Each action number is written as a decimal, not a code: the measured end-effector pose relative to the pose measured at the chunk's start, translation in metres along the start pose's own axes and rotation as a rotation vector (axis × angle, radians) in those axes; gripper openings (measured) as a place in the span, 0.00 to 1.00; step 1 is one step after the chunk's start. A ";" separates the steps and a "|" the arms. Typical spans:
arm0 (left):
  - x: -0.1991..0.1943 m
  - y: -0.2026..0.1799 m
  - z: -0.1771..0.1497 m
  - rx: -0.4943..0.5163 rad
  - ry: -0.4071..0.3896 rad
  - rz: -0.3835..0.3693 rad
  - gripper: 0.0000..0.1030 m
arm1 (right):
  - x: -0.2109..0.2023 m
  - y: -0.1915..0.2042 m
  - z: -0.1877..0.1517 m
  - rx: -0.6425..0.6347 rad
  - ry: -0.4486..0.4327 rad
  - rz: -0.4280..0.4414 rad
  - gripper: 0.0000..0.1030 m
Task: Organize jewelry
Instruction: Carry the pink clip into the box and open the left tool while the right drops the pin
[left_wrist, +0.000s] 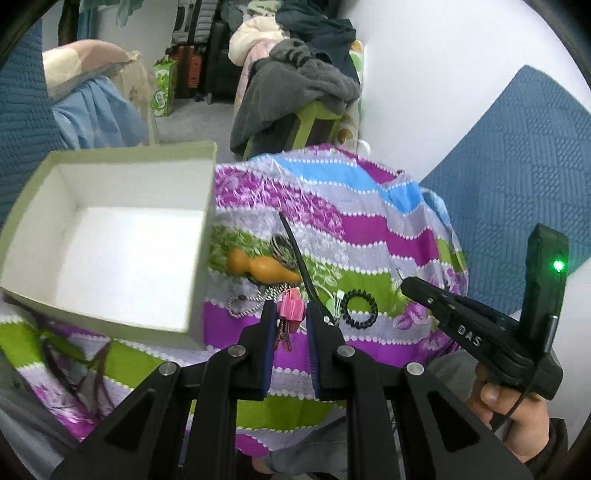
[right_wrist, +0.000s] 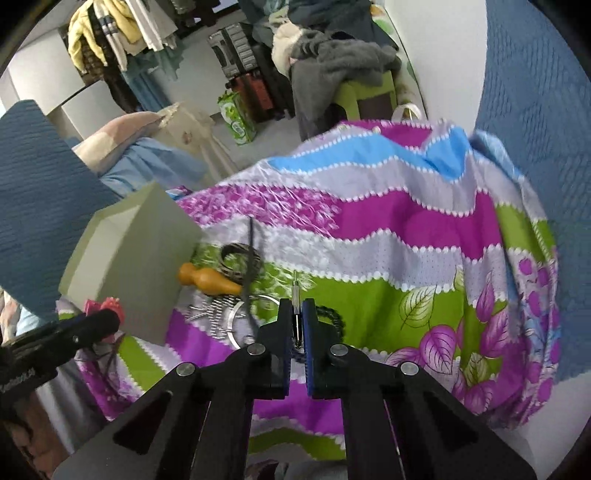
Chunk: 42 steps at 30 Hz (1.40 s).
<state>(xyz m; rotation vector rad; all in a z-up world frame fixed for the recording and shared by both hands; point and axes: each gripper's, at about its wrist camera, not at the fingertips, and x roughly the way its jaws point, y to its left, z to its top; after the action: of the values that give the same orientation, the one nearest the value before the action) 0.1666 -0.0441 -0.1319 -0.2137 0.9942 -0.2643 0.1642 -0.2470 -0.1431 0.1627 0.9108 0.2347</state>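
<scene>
My left gripper (left_wrist: 290, 309) is shut on a small pink clip (left_wrist: 291, 307), held above the striped cloth beside the open white box (left_wrist: 110, 240). My right gripper (right_wrist: 296, 308) is shut on a thin silver pin (right_wrist: 294, 290) that sticks up between its pads. On the cloth lie an orange gourd-shaped piece (left_wrist: 262, 267), patterned bangles (right_wrist: 236, 258), a bead chain (left_wrist: 240, 302), a silver hoop (right_wrist: 236, 321) and a black coil band (left_wrist: 358, 308). In the left wrist view the right gripper (left_wrist: 408, 285) shows at the right, held by a hand (left_wrist: 517, 417). In the right wrist view the left gripper (right_wrist: 109, 319) carries the pink clip (right_wrist: 107, 305).
A long black stick (left_wrist: 295, 258) slants across the jewelry. The striped cloth (right_wrist: 388, 221) covers a small table that drops off at right and front. Blue quilted fabric (left_wrist: 517, 177) lies beyond it. A chair piled with clothes (left_wrist: 295, 85) stands behind.
</scene>
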 end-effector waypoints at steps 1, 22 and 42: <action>-0.005 0.001 0.003 0.003 -0.007 0.003 0.14 | -0.006 0.005 0.003 -0.008 -0.008 -0.004 0.04; -0.122 0.063 0.081 0.064 -0.153 0.073 0.14 | -0.070 0.148 0.088 -0.153 -0.158 0.069 0.04; -0.046 0.163 0.057 0.003 -0.002 0.127 0.15 | 0.044 0.217 0.047 -0.236 0.054 0.083 0.04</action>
<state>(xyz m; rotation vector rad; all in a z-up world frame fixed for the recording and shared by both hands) 0.2106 0.1282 -0.1131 -0.1470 1.0008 -0.1494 0.1987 -0.0279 -0.0962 -0.0244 0.9232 0.4233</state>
